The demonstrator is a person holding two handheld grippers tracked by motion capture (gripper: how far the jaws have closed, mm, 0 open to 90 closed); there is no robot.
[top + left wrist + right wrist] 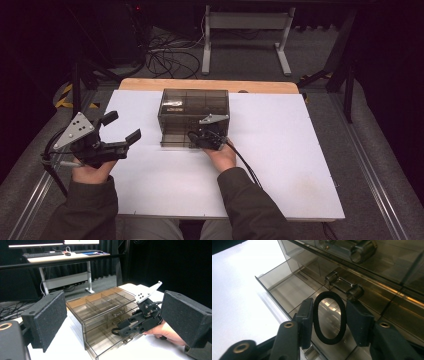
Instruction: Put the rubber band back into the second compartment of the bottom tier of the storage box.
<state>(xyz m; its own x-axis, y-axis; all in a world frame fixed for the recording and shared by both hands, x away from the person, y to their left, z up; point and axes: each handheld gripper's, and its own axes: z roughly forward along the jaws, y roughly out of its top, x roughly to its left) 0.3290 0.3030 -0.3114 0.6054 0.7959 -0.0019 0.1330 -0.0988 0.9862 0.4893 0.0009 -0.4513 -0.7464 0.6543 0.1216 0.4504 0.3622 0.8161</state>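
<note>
A smoky see-through drawer cabinet (pixel 194 112) stands at the middle of the white table (pixel 280 165). Its lowest drawer (pixel 284 287) is pulled out a little. My right gripper (pixel 194 140) is at the cabinet's front, over that drawer. In the right gripper view its jaws (pixel 328 312) stand partly apart with a black elastic ring (pixel 329 293) upright between them, both pads touching its sides. The drawer's metal handle (pixel 343 286) lies just beyond the ring. My left gripper (pixel 122 126) hovers to the cabinet's left, open and empty; from its view (pixel 112 310) I see the cabinet (pixel 105 305) and the right gripper (pixel 125 331).
The cabinet's top tray (pixel 100 301) is split into several compartments, and a small pale item (pixel 174 104) lies in one at the back left. A wooden edge (pixel 210 85) runs behind the table. A desk frame (pixel 245 30) and cables (pixel 165 55) are on the floor beyond.
</note>
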